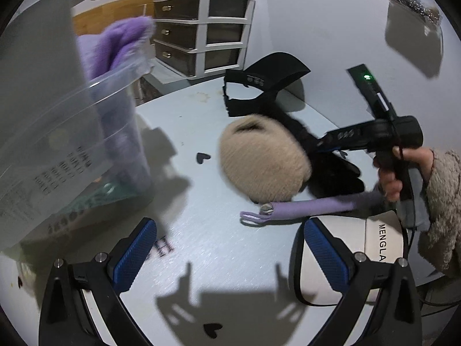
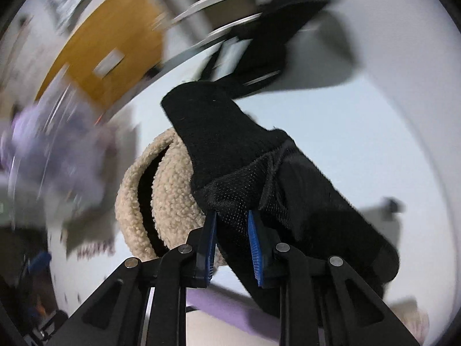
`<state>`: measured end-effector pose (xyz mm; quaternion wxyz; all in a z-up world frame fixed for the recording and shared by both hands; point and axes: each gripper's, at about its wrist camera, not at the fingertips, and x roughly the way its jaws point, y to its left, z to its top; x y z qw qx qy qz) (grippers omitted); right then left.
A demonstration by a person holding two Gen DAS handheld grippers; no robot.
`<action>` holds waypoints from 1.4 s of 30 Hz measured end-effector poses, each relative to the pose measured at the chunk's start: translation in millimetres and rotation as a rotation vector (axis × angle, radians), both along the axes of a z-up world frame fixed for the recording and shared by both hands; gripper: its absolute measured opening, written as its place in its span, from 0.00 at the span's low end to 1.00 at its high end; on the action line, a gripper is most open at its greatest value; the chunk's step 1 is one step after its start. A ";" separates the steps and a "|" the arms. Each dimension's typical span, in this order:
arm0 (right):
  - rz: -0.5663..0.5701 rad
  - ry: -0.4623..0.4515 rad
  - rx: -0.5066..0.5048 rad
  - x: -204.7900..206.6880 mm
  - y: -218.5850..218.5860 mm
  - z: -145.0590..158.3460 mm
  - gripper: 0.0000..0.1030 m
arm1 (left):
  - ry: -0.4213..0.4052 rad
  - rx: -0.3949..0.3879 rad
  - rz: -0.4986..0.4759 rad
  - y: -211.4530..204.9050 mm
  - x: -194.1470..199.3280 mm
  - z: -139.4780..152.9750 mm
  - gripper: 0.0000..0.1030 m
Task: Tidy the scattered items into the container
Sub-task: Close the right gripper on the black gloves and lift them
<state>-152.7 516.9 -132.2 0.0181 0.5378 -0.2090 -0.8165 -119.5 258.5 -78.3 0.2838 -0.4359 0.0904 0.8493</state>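
Note:
A clear plastic container (image 1: 86, 132) stands at the left with a purple knit item (image 1: 121, 43) in it. A beige fleece hat (image 1: 262, 158) lies mid-table, also in the right wrist view (image 2: 161, 196). My right gripper (image 2: 232, 225) is shut on a black glove (image 2: 230, 150) that drapes over the hat; the gripper also shows in the left wrist view (image 1: 322, 144). A purple folded umbrella (image 1: 305, 209) lies in front of the hat. A black strap brace (image 1: 259, 86) sits behind. My left gripper (image 1: 227, 248) is open and empty above the table.
A white drawer unit (image 1: 201, 31) stands at the back by the wall. A white box with black lettering (image 1: 374, 248) lies at the right front. A small bag (image 1: 412, 0) hangs on the wall. A wooden surface (image 2: 109, 46) lies beyond the table.

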 end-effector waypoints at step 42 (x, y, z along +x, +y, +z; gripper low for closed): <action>1.013 0.008 0.105 58.7 -384.3 30.0 0.64 | -0.023 0.007 0.587 -245.3 110.7 -12.7 1.00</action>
